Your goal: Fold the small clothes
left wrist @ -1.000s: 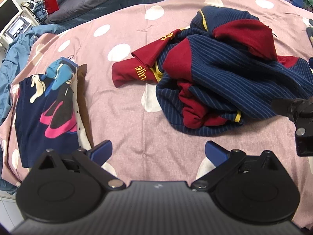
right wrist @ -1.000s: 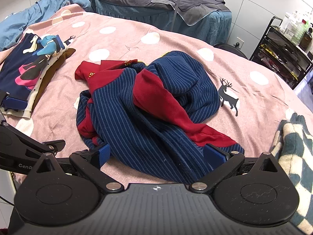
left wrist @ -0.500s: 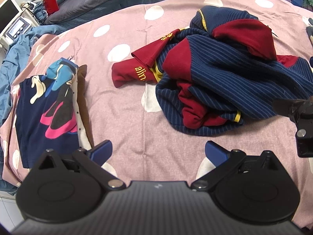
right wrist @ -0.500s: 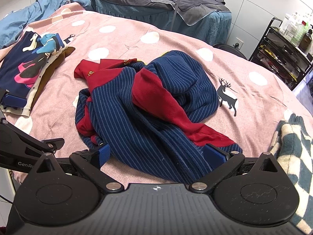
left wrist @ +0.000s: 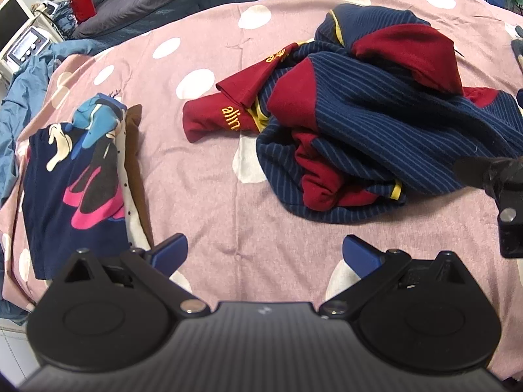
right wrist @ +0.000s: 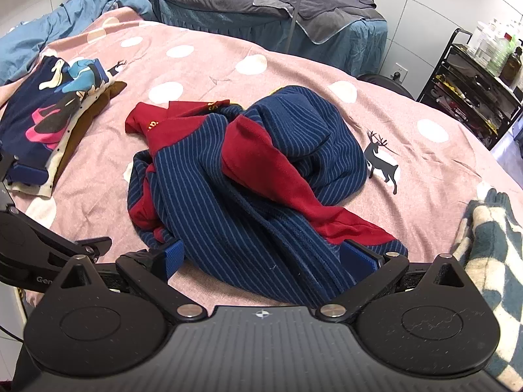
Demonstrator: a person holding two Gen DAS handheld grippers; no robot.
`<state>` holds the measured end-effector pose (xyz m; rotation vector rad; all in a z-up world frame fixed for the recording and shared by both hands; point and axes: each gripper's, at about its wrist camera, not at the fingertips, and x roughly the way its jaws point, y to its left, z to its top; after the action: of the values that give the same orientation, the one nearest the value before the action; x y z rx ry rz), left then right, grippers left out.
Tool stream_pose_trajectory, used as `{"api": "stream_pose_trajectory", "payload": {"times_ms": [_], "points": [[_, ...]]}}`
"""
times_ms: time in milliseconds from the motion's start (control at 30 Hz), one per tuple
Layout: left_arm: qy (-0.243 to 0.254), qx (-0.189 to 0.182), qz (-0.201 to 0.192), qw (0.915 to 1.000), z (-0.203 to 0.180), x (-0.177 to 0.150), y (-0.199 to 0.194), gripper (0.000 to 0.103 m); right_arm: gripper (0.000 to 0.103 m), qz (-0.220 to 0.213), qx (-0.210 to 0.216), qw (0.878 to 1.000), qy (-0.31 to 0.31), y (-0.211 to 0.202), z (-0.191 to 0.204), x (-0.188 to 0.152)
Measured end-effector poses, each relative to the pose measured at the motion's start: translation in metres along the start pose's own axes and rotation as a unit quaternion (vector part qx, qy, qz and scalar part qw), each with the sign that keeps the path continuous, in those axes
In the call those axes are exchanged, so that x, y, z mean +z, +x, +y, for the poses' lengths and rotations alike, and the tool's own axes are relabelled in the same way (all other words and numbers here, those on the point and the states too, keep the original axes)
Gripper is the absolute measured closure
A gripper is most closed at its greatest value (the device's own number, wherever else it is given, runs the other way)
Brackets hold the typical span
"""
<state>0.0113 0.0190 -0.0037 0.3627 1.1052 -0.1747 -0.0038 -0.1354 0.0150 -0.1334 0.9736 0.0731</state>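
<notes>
A crumpled navy pinstriped and dark red garment with yellow trim lies in a heap on the pink dotted bedspread. My left gripper is open over bare spread, short of the heap's near left edge. In the right wrist view my right gripper is open with the garment's near edge lying between its blue pads. Folded clothes, topped by a navy cartoon-print piece, sit at the left edge.
A checked teal and cream cloth lies at the right. Blue sheets hang off the left side. A grey-covered bed stands behind, and a black cart of bottles at the far right.
The right gripper has crept slightly forward over the garment's near edge. The left gripper has hardly moved.
</notes>
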Motion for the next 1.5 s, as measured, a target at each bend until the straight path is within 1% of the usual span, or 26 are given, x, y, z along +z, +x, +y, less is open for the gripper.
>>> {"api": "stream_pose_trajectory", "payload": {"times_ms": [100,167,200,267,367,433,467,533,600,700,733,800,867,900,933,1000,1033,1100,1167,1233,1300,1333,1367,1433,1467,1500], "points": [[-0.021,-0.012,-0.004,0.9997,0.004,-0.001,0.002,0.0,0.0,-0.033,0.009,0.999,0.015,-0.007,-0.004,-0.002],[-0.032,0.005,-0.003,0.9995,0.006,-0.005,0.006,0.0,0.0,-0.056,0.027,0.998,0.024,-0.013,-0.007,-0.008],[-0.035,0.012,0.007,0.9993,0.006,-0.008,0.01,0.0,0.0,-0.059,0.036,0.997,0.029,-0.014,-0.008,-0.011],[-0.053,0.004,0.021,0.9983,0.01,-0.017,0.018,0.0,0.0,-0.055,0.055,0.996,0.036,-0.012,-0.01,-0.019],[-0.071,-0.013,-0.009,0.9974,0.015,-0.028,0.021,0.0,0.0,-0.058,0.079,0.994,0.048,-0.008,-0.009,-0.028],[-0.059,-0.023,-0.04,0.9972,0.014,-0.032,0.019,0.0,0.0,-0.066,0.085,0.993,0.045,-0.006,-0.006,-0.028],[-0.051,-0.03,-0.047,0.9971,0.013,-0.032,0.019,0.0,0.0,-0.068,0.084,0.993,0.037,-0.005,-0.004,-0.026],[-0.04,-0.034,-0.045,0.9976,0.011,-0.03,0.022,0.0,0.0,-0.082,0.075,0.994,0.022,-0.005,0.001,-0.02],[-0.034,-0.05,-0.032,0.9976,0.01,-0.03,0.026,0.0,0.0,-0.098,0.076,0.992,0.007,-0.002,0.003,-0.01],[-0.05,-0.069,-0.008,0.9963,0.015,-0.033,0.035,0.0,0.0,-0.106,0.063,0.992,-0.014,0.011,0.009,0.008],[-0.057,-0.069,-0.005,0.996,0.017,-0.034,0.036,0.0,0.0,-0.115,0.06,0.991,-0.021,0.014,0.01,0.012],[-0.07,-0.055,0.001,0.996,0.023,-0.036,0.038,0.0,0.0,-0.131,0.039,0.99,-0.036,0.024,0.014,0.022],[-0.077,-0.037,0.015,0.9962,0.03,-0.036,0.04,0.0,0.0,-0.137,0.009,0.989,-0.055,0.038,0.016,0.028],[-0.079,-0.034,0.019,0.9961,0.033,-0.035,0.041,0.0,0.004,-0.129,0.002,0.99,-0.057,0.045,0.014,0.03],[-0.08,-0.035,0.018,0.9961,0.036,-0.034,0.041,0.0,0.069,-0.124,0.015,0.991,-0.046,0.05,0.005,0.029],[-0.086,-0.043,0.0,0.9954,0.042,-0.033,0.038,0.0,0.073,-0.133,0.043,0.99,0.006,0.045,-0.018,0.024],[-0.095,-0.052,-0.014,0.994,0.045,-0.032,0.035,0.0,0.077,-0.138,0.049,0.989,0.03,0.039,-0.03,0.019],[-0.118,-0.079,-0.05,0.9887,0.05,-0.028,0.029,0.0,0.08,-0.159,0.041,0.984,0.062,0.018,-0.051,0.007],[-0.134,-0.118,-0.086,0.9802,0.052,-0.018,0.023,0.001,0.085,-0.172,0.027,0.981,0.08,-0.006,-0.069,-0.008],[-0.129,-0.142,-0.102,0.9762,0.047,-0.003,0.02,0.003,0.086,-0.177,0.01,0.98,0.092,-0.027,-0.084,-0.025],[-0.109,-0.144,-0.109,0.9775,0.034,0.015,0.021,0.003,0.087,-0.169,0.001,0.98,0.101,-0.039,-0.095,-0.042],[-0.094,-0.15,-0.114,0.9775,0.025,0.023,0.02,0.003,0.087,-0.163,0.002,0.981,0.103,-0.043,-0.098,-0.05],[-0.076,-0.165,-0.114,0.9767,0.014,0.031,0.021,0.0,0.088,-0.16,-0.001,0.982,0.104,-0.048,-0.099,-0.058],[-0.04,-0.204,-0.083,0.9746,-0.009,0.044,0.03,0.0,0.088,-0.147,-0.007,0.983,0.108,-0.052,-0.099,-0.072],[-0.032,-0.217,-0.069,0.9732,-0.02,0.046,0.035,0.001,0.088,-0.14,-0.006,0.983,0.116,-0.052,-0.1,-0.078],[-0.025,-0.229,-0.062,0.971,-0.031,0.044,0.038,0.007,0.088,-0.138,-0.002,0.982,0.126,-0.051,-0.101,-0.083]]}}
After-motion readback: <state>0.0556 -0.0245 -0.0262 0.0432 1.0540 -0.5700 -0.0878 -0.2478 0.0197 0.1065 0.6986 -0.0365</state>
